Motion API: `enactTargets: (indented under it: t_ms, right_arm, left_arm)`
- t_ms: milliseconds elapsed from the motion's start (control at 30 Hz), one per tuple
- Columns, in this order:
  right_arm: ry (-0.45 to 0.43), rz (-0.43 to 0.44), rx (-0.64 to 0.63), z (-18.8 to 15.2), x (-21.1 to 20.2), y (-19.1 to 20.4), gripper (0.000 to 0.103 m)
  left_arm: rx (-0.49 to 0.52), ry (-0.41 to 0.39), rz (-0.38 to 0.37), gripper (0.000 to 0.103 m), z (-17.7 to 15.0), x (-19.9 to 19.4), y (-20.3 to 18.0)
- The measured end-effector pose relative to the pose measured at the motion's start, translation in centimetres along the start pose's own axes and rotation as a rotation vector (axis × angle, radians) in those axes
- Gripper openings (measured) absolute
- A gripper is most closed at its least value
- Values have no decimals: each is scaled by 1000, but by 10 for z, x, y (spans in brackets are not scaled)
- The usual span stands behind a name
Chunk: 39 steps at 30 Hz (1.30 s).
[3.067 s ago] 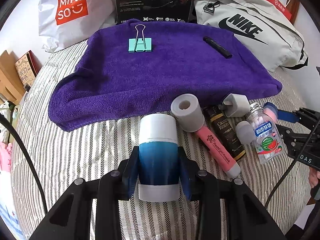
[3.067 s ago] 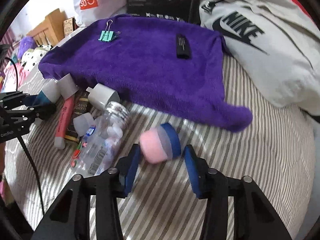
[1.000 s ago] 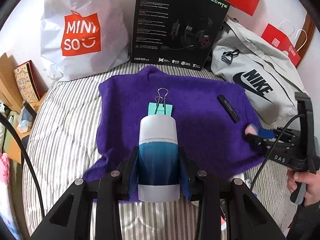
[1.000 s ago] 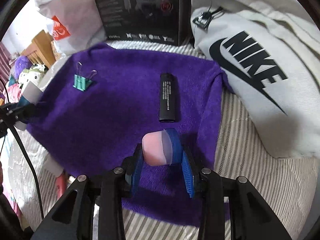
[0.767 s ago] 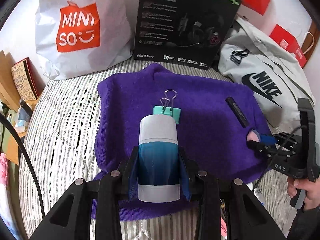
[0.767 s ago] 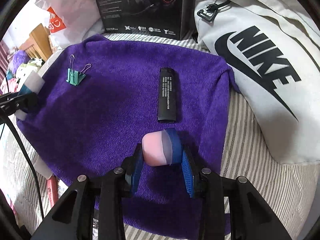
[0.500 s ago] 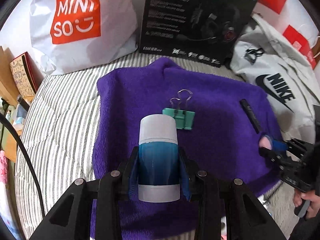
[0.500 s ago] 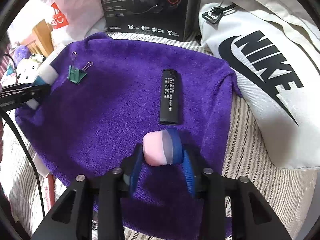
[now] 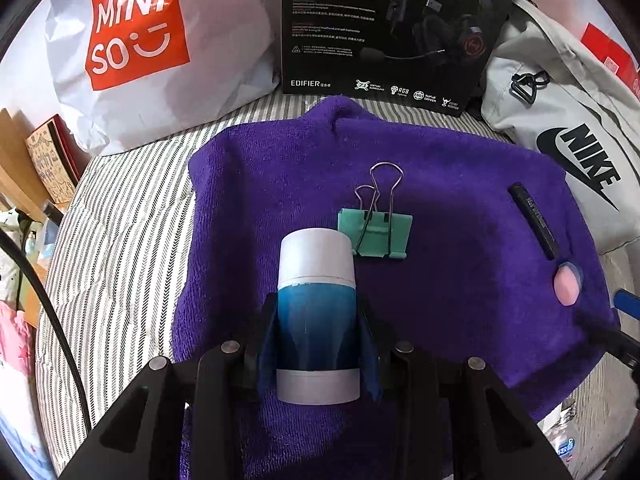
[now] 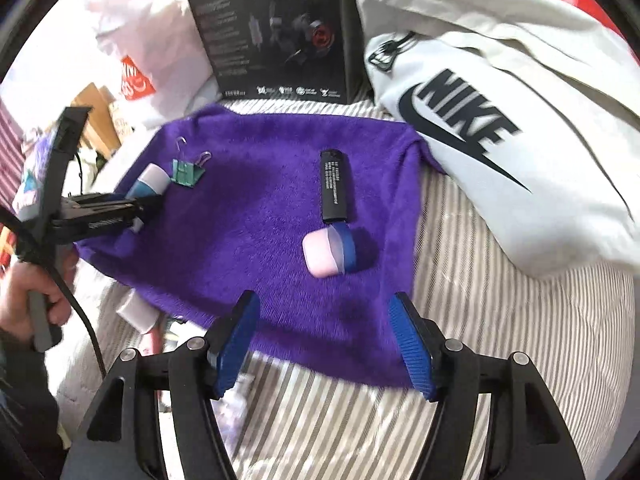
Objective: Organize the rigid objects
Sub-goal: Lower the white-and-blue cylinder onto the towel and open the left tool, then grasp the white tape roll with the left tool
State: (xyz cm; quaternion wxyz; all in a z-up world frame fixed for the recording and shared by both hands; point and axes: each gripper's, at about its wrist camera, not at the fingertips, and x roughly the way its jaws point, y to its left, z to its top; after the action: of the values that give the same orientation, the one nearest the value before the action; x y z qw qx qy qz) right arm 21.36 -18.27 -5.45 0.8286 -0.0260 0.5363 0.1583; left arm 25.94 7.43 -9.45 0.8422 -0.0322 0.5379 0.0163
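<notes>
Pink-and-blue case (image 10: 329, 251) on purple towel (image 10: 256, 216), free of the wide-apart right gripper (image 10: 325, 346), beside black stick (image 10: 335, 185)

Purple towel (image 9: 460, 184): plush, matt cloth. Binder clip (image 9: 375, 232): wire metal handles. Black stick (image 10: 334, 186): smooth plastic, as seen.

Black two-finger grippers (image 10: 324, 344), blue ribbed pads (image 10: 412, 348), silver screws, black cable (image 9: 52, 308)

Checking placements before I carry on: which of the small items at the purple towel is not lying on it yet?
The blue and white bottle, clamped in the left gripper. The green binder clip, black stick and pink and blue case lie loose.
</notes>
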Motion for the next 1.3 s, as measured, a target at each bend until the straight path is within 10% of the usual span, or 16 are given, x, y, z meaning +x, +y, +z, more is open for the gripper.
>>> enactTargets:
  t_ms: [367,800,1300]
  right_arm:
    - [8,-9,101,-41,-36,-18,67]
    - [-17,-10,81,-68,-67,0,67]
    - [31,-10,68,-93,-67,-3,68]
  left_arm:
    - [43,26,5,61,-17,-7,-10]
    - [45,-69,-119,63,-79,-107,-30]
    - [-46,14,-198,62,-105,-60,-41]
